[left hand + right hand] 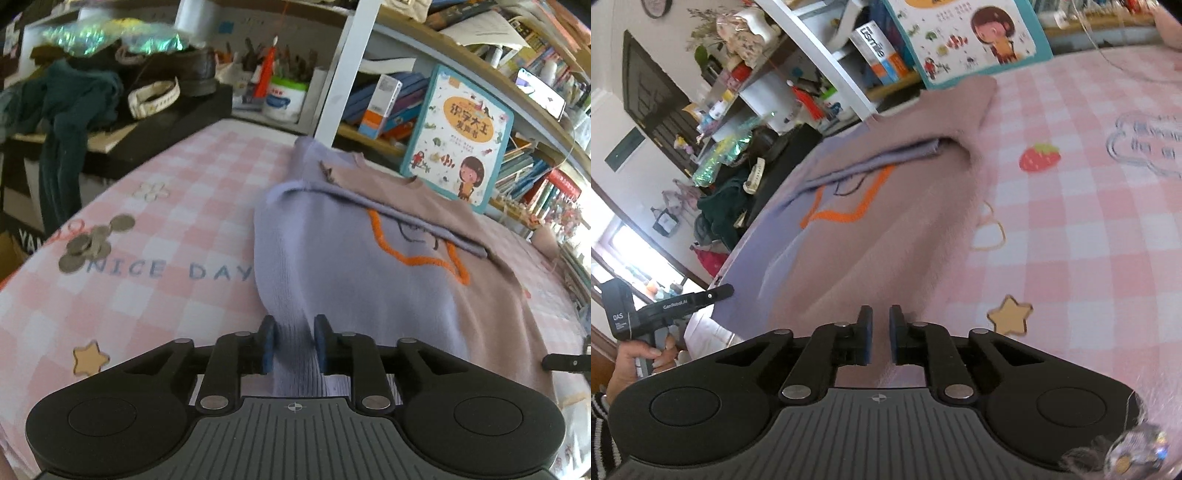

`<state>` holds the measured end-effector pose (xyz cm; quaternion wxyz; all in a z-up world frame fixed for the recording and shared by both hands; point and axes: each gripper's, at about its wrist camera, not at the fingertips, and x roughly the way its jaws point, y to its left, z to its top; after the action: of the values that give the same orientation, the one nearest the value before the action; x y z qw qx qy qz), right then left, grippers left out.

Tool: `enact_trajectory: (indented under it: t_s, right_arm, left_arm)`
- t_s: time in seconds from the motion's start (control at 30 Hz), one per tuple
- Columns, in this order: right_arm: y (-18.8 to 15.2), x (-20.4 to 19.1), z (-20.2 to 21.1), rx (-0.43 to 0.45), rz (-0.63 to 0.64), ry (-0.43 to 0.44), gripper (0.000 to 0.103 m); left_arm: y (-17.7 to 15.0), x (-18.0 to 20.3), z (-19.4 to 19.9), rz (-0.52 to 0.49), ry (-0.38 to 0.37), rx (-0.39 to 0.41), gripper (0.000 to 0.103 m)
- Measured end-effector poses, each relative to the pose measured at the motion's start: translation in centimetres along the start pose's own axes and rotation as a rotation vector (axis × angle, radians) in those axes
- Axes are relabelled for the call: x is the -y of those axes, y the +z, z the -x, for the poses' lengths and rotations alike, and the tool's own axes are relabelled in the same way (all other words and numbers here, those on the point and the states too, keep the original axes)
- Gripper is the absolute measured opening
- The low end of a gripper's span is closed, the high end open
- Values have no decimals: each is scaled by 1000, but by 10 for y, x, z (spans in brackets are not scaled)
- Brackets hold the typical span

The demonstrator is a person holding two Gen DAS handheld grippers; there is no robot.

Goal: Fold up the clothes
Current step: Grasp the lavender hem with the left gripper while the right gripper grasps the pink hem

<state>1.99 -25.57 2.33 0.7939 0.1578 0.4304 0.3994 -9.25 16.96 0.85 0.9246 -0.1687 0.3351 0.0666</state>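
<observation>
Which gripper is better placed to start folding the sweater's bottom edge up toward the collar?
Both, really: the left gripper pinches the lilac hem and the right gripper the pink hem of the sweater, so lift together.

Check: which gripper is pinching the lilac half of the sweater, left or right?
The left gripper: lilac knit of the two-tone lilac-and-beige knitted sweater bunches between its blue-padded fingers. The right gripper sits at the beige half.

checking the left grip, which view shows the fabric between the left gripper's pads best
The left wrist view: the lilac sweater hem runs straight between the left gripper pads. The right wrist view shows only that gripper's body and one finger from the side, the pinch hidden.
</observation>
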Motion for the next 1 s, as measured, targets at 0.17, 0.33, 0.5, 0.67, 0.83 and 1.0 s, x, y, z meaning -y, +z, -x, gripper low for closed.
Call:
enact_trajectory:
  t_s: [0.17, 0.33, 0.5, 0.67, 0.83, 1.0]
  right_arm:
    - [-4, 2, 1, -14, -38, 36, 16]
    - [-3, 3, 9, -19, -56, 27, 18]
    - [-5, 4, 19, -10, -37, -47, 35]
    - [-7, 2, 12, -34, -51, 2, 35]
    - [-3, 0, 3, -10, -62, -14, 5]
    - [4, -6, 23, 109, -58, 83, 5]
  left_arm:
    - [-5, -4, 2, 11, -4, -7, 26]
    - [-6, -8, 5, 14, 8, -3, 26]
    - [-7, -8, 7, -5, 12, 3, 26]
    - [-9, -6, 5, -15, 0, 16, 25]
    - [-6, -10, 3, 34, -21, 44, 11]
    - [1, 1, 15, -56, -4, 97, 14]
